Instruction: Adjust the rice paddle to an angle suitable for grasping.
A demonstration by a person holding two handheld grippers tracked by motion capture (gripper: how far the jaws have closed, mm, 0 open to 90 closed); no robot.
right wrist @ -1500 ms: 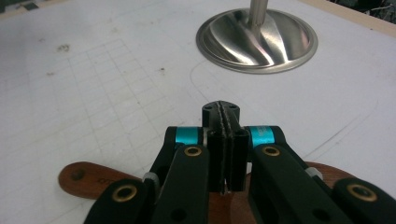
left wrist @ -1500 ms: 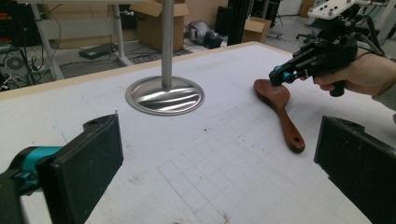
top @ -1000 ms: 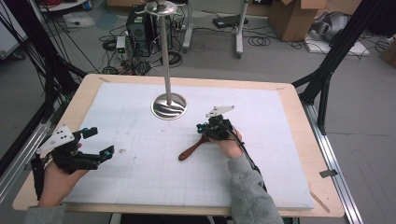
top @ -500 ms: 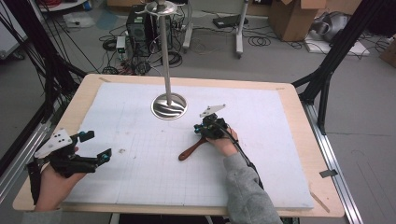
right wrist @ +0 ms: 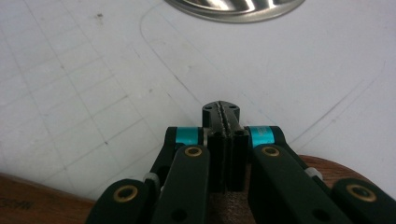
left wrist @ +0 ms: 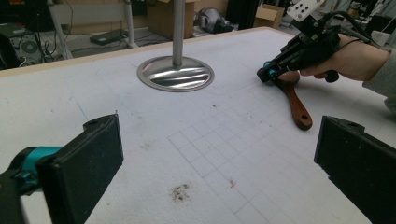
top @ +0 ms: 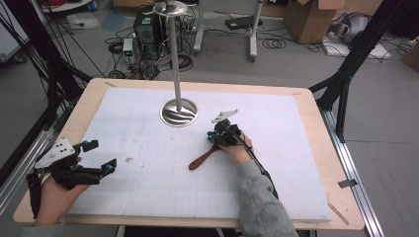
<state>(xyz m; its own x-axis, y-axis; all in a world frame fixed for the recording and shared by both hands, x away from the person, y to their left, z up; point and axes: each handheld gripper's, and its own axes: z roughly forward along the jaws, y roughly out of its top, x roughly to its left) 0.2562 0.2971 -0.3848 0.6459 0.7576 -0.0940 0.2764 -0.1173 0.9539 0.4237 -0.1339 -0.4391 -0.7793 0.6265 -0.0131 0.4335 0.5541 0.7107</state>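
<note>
A brown wooden-handled tool (top: 200,159) lies on the white gridded mat (top: 148,192), right of centre, its handle pointing toward the front left. My right gripper (top: 213,136) is shut and rests over the tool's wide end; the jaws press flat together in the right gripper view (right wrist: 221,109), with wood (right wrist: 37,200) showing underneath. I cannot see anything pinched between them. In the left gripper view the right gripper (left wrist: 267,73) sits at the top of the tool (left wrist: 296,105). My left gripper (top: 103,155) is open and empty at the front left (left wrist: 224,154).
A steel stand with a round base (top: 179,112) and a tall pole (top: 174,54) stands at the back centre of the mat. The wooden table rim (top: 316,128) frames the mat. Cables, boxes and equipment lie on the floor behind.
</note>
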